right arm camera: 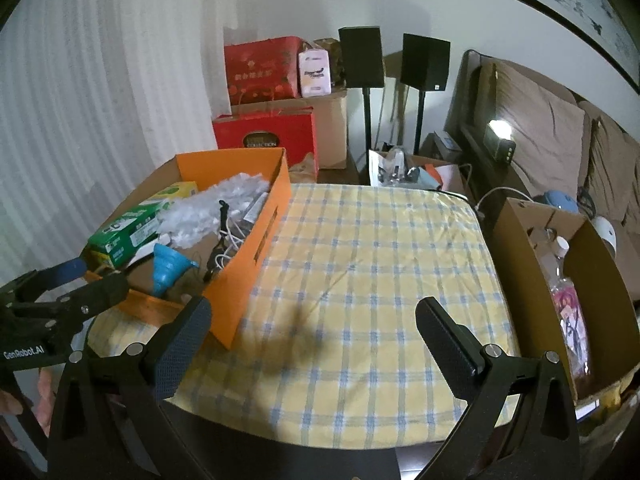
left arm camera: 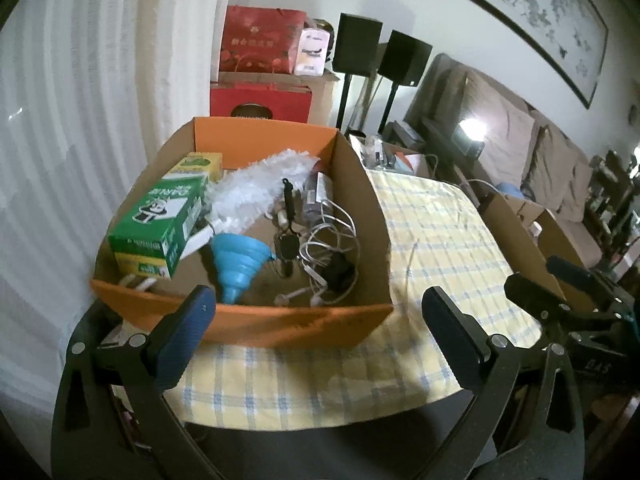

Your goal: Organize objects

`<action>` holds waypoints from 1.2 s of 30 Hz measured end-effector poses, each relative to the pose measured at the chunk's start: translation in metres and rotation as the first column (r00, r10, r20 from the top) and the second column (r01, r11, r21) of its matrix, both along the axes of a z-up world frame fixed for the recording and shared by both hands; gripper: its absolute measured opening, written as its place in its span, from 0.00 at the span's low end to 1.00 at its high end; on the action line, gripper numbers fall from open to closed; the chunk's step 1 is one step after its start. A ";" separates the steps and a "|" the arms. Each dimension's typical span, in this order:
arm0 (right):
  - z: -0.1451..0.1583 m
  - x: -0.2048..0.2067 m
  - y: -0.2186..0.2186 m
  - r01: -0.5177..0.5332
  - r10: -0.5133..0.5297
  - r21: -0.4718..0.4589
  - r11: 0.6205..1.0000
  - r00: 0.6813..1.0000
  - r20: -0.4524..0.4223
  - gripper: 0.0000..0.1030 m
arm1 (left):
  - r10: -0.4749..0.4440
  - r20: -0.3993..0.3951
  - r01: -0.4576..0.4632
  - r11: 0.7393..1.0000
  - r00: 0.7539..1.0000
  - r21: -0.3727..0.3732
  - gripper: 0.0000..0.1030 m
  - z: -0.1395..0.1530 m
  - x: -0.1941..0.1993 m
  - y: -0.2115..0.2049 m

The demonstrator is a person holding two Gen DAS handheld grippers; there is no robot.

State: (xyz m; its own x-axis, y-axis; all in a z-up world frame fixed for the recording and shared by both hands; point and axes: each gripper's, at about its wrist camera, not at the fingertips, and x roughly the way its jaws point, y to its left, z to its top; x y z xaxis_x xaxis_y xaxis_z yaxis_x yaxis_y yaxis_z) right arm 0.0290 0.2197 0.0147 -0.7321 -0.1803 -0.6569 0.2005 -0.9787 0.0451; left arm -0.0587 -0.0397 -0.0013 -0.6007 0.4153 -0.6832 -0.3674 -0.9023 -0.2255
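1. Left claw (left arm camera: 316, 320) wide open, nothing between its fingers.
2. Right claw (right arm camera: 314, 326) wide open, empty too.
3. Orange box (left arm camera: 280, 326) on the bench (right arm camera: 360, 260), just ahead of the left claw, left of the right one.
4. Blue funnel (left arm camera: 236, 260), green carton (left arm camera: 160, 224), white duster (left arm camera: 260, 188) and cables (left arm camera: 328, 248) inside it.

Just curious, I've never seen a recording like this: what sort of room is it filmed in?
Most likely a home living room. A cushioned sofa runs along the wall under a long framed painting, two black speakers on stands occupy the corner, and gift boxes are stacked beside a white curtain.
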 end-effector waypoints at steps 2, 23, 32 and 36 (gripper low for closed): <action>0.002 0.006 0.003 0.009 -0.009 0.000 1.000 1.000 -0.006 1.00 | 0.004 -0.005 -0.004 1.000 1.000 -0.002 1.00 0.002 0.006 0.001; 0.011 0.061 0.012 0.025 -0.025 -0.024 0.999 0.999 -0.035 1.00 | 0.043 0.001 -0.043 0.998 0.999 -0.035 1.00 0.010 0.046 -0.001; 0.013 0.065 0.020 0.058 -0.059 -0.030 0.998 0.998 -0.037 1.00 | 0.046 -0.009 -0.046 0.998 0.999 -0.052 1.00 0.014 0.053 -0.001; 0.014 0.066 0.021 0.059 -0.060 -0.032 0.998 0.997 -0.039 1.00 | 0.055 -0.022 -0.056 0.996 0.998 -0.070 1.00 0.015 0.054 0.001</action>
